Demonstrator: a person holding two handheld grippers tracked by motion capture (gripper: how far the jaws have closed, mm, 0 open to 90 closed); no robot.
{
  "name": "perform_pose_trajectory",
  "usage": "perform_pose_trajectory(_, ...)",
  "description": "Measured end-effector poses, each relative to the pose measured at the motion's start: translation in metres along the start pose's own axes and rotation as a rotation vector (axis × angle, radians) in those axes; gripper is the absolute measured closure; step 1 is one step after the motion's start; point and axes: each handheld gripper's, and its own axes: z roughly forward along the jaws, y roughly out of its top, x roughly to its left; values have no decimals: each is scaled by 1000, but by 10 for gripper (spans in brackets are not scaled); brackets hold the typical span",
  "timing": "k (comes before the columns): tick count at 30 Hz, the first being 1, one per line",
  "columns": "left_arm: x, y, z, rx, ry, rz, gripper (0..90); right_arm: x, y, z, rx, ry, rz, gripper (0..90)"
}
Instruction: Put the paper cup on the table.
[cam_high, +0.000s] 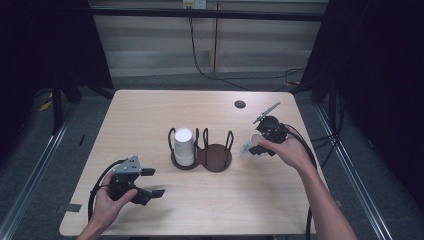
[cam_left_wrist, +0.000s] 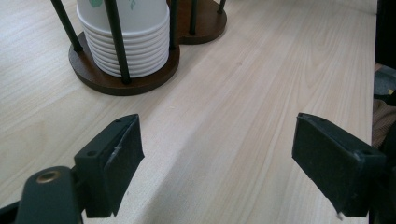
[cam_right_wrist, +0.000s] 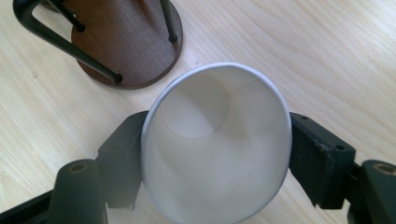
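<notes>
A light wooden table (cam_high: 150, 110) with rounded corners stands on grey floor; near its middle sits a dark brown two-ring cup holder (cam_high: 216, 159) with black upright rods, its left ring holding a stack of white paper cups (cam_high: 184, 146); a small dark round disc (cam_high: 240, 104) lies toward the far right edge.

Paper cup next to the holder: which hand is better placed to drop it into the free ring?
Right. The right gripper already clamps the paper cup just beside the holder's free ring. The left gripper sits open with nothing between its jaws, on the stack of cups side, farther off.
</notes>
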Motion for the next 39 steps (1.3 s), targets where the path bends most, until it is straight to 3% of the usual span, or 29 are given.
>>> perform_pose_trajectory(3,0,0,1,-4,-5,-5,165,-5,2,4,45,-16,2,263)
perform_pose_trajectory(15,1,-1,1,-1,-4,-4,164,-11,10,8,83,-38,8,256)
perform_pose_trajectory(23,1,-1,2,9,-3,4,164,-10,17,16,137,-41,-7,254)
perform_pose_trajectory(33,0,-2,3,16,-7,11,164,-5,22,27,195,-81,-43,255)
perform_pose_trajectory(39,0,-2,4,12,-5,8,164,-4,24,32,197,-90,-48,240)
